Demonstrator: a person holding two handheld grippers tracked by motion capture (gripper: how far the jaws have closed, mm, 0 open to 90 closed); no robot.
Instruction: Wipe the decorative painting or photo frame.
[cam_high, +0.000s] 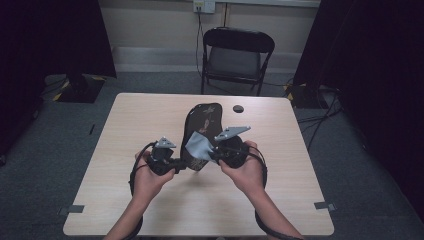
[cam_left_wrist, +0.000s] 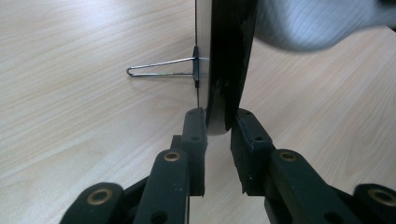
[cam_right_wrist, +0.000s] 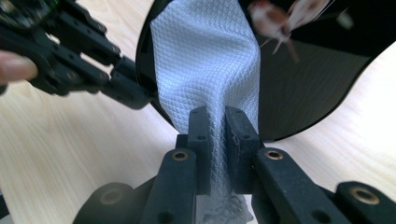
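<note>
The work in hand is wiping a black glossy board with rounded corners and a printed motif (cam_high: 202, 131), held tilted above the pale wood-grain table (cam_high: 150, 120) at the centre of the high view.

**Tool state**
- The left gripper (cam_left_wrist: 218, 122) is pressed together on the lower edge of the board; its jaws pinch the rim from both faces, at lower centre of the left gripper view.
- The right gripper (cam_right_wrist: 217, 122) is pressed together on a light blue-grey waffle-textured cloth (cam_right_wrist: 205, 70), which runs up from between the jaws and lies against the board's face.

**Risks, as judged**
- The left grip covers only a narrow strip of rim. Sideways pressure from the cloth could lever the board out of the jaws, so that it drops onto the table.
- The cloth is held by a gathered fold. A hard drag across the glossy face could pull it out of the right jaws.
- The two grippers stand close together at centre frame in the high view; a wide wiping stroke could knock one into the other.

**What each view adds**
- The left gripper view shows the board edge-on, with a metal binder clip (cam_left_wrist: 163, 69) fixed to its back, wire handle pointing to the left of the frame.
- The right gripper view shows the cloth's weave, the motif at upper right, and the left gripper at upper left.
- The high view shows a small dark round object (cam_high: 238, 108) on the table and a black folding chair (cam_high: 235, 57) at top centre.
</note>
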